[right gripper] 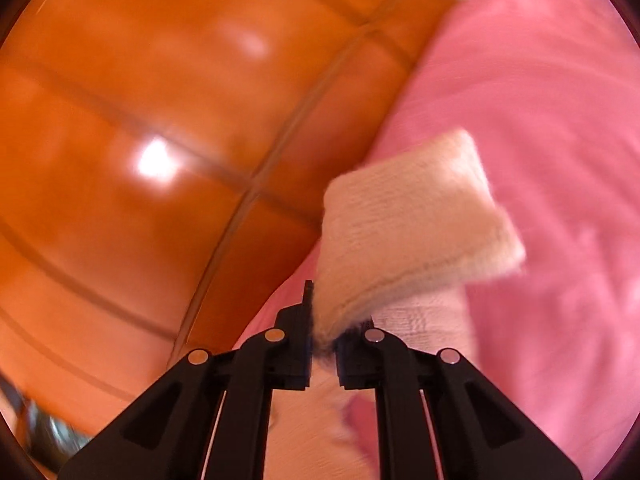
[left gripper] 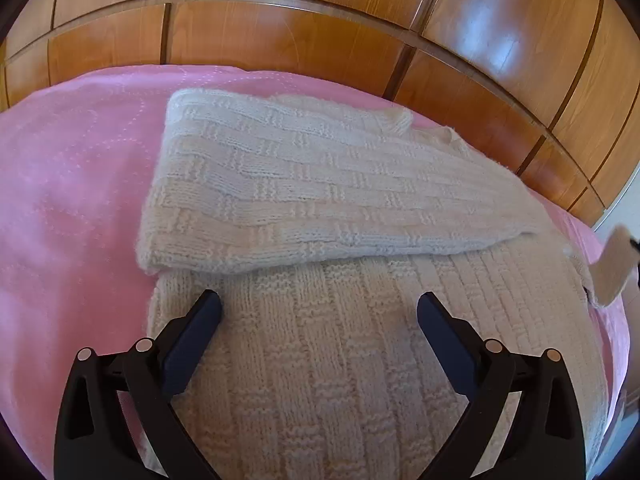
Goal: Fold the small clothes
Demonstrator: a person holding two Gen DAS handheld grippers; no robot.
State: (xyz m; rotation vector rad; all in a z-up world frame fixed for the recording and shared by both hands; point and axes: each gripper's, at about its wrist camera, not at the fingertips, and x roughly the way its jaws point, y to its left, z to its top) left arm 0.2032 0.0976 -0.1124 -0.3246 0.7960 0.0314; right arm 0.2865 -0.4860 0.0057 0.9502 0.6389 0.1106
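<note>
Cream knit sweater (left gripper: 320, 240) lies partly folded on the pink bedspread (left gripper: 72, 184). We see the left hand-held gripper (left gripper: 319, 308) spread above it; the right hand-held gripper (right gripper: 322, 320) pinches its sleeve cuff (right gripper: 416, 224), lifted.

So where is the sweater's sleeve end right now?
The sleeve end is pinched in the right gripper, lifted above the pink blanket, beside the wooden wardrobe.

right view motion-blurred | sweater (left gripper: 320, 380) cut off at bottom edge
</note>
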